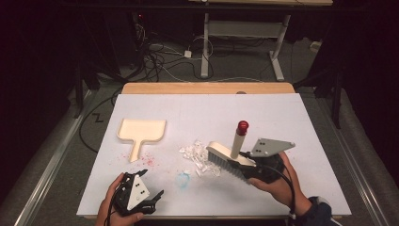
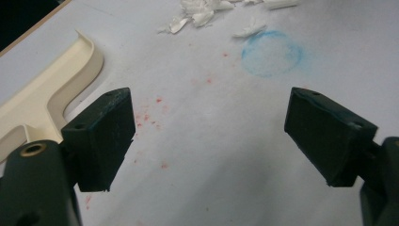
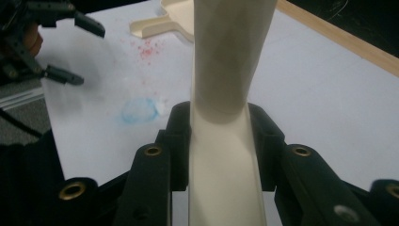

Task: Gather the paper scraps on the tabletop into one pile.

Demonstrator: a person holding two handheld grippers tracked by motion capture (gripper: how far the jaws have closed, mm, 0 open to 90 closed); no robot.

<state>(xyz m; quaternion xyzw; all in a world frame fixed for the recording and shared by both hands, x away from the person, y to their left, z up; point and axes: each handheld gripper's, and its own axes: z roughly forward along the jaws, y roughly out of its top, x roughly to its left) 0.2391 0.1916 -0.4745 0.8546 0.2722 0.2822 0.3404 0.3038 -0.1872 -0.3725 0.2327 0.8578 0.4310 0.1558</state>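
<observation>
While the brush was pinched and the pan lay free, the scene read as follows.

Right gripper (image 1: 254,165): its jaws were pressed onto the cream handle of the brush (image 1: 230,157), seen in the right gripper view as a column rising straight between them; the grip looked square and firm.

Brush: held with bristles down on the white table cover (image 1: 282,117), red knob at the handle's far end, the head touching the near edge of the debris.

Debris: a loose heap of clear-white shards (image 1: 197,155) lay just beyond the bristles, toward the left gripper's side.

Left gripper (image 1: 143,188): jaws spread wide and holding nothing, hovering low over the cover, well apart from the brush.

Dustpan (image 1: 141,132): cream, flat on the cover, beyond the left gripper and beside its left jaw, its handle pointing toward that gripper; well apart from the heap.

Stains: red specks (image 1: 149,157) near the pan's handle, a blue ring (image 1: 182,179) between the two grippers.

Step, as judged: sweeping shards into the pan.

Advice: the free jaws should take the pan's handle and set its open lip just beside the heap; short, low strokes would keep light shards from scattering.
</observation>
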